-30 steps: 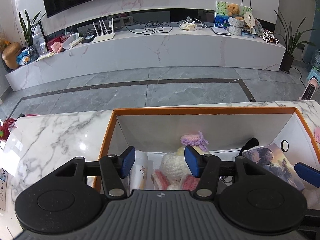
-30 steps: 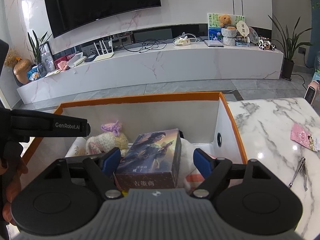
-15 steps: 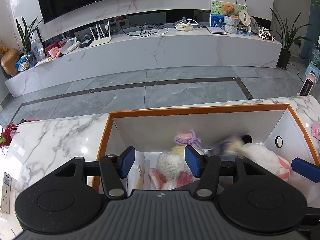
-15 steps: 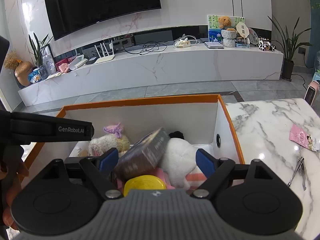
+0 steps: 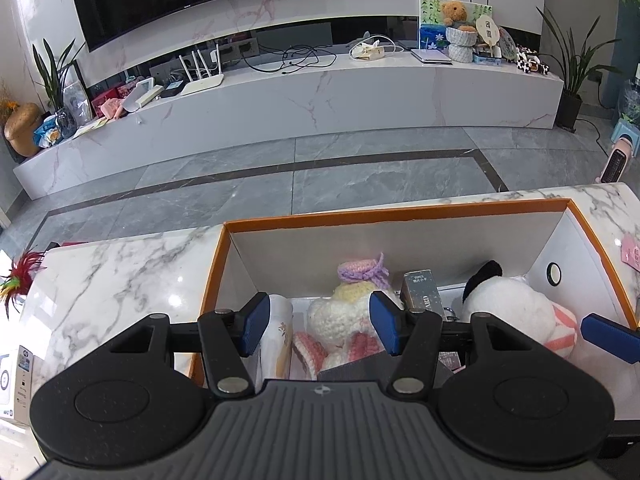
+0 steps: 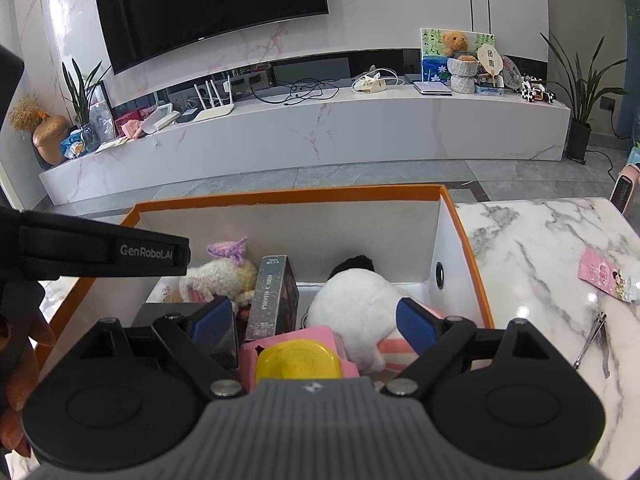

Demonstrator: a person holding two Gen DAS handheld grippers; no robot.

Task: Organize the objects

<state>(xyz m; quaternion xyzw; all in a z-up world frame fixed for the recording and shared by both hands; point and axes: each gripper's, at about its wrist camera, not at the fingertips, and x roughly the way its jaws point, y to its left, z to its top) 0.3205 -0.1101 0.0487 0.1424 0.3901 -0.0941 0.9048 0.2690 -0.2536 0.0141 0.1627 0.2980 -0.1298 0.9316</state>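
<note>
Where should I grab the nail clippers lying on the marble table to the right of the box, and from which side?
The nail clippers lie flat on the marble table, apart from the orange-rimmed box. Come straight down from above with the right gripper, whose jaws have just been opening, nothing pinched. Close across the narrow middle, fingers either side of the long axis; they're thin, so it may slip.

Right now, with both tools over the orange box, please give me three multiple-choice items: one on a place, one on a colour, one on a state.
1. Where is the nail clipper?
A. in the box
B. on the marble table
C. on the floor

2. What colour is the box rim?
A. orange
B. green
C. black

3. How is the card box?
A. held by the right tool
B. standing free in the box
C. on the table

Answers: B, it lies right of the box; A, the edge is orange; B, the tool's jaws, just opening, stand clear of it.
</note>
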